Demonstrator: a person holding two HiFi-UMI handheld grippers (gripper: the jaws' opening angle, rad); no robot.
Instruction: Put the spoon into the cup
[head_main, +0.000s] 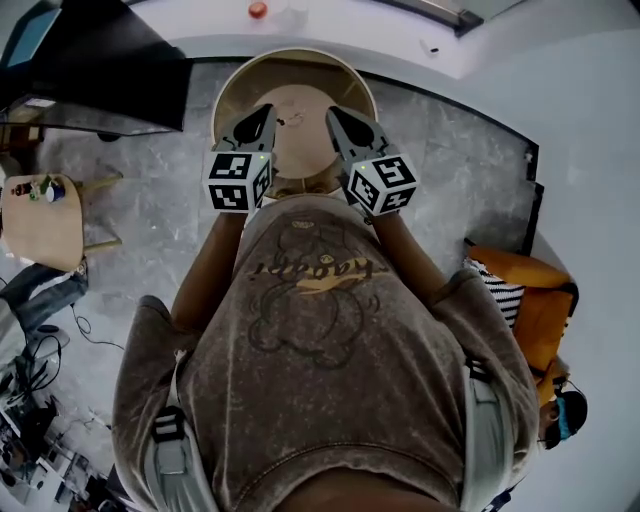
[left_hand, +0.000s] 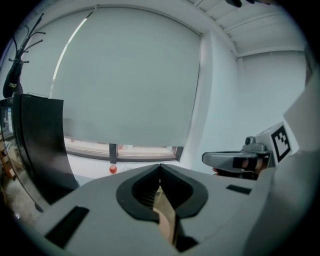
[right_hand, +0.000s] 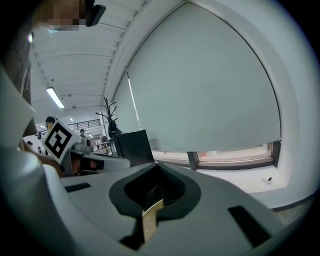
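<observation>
Left gripper (head_main: 264, 110) and right gripper (head_main: 333, 113), both with jaws pressed together, empty, side by side over round table (head_main: 232, 85)

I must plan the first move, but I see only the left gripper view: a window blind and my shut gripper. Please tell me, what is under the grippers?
Observer: In the head view, a round beige table lies below the left gripper and the right gripper.
Operator: Does the right gripper hold something?
Observer: No. The right gripper view shows its jaws together, with nothing between them.
Operator: Can you see what I must pick up?
Observer: Not clearly. The head view shows only a small thing on the table between the two gripper tips, too small to name.
</observation>
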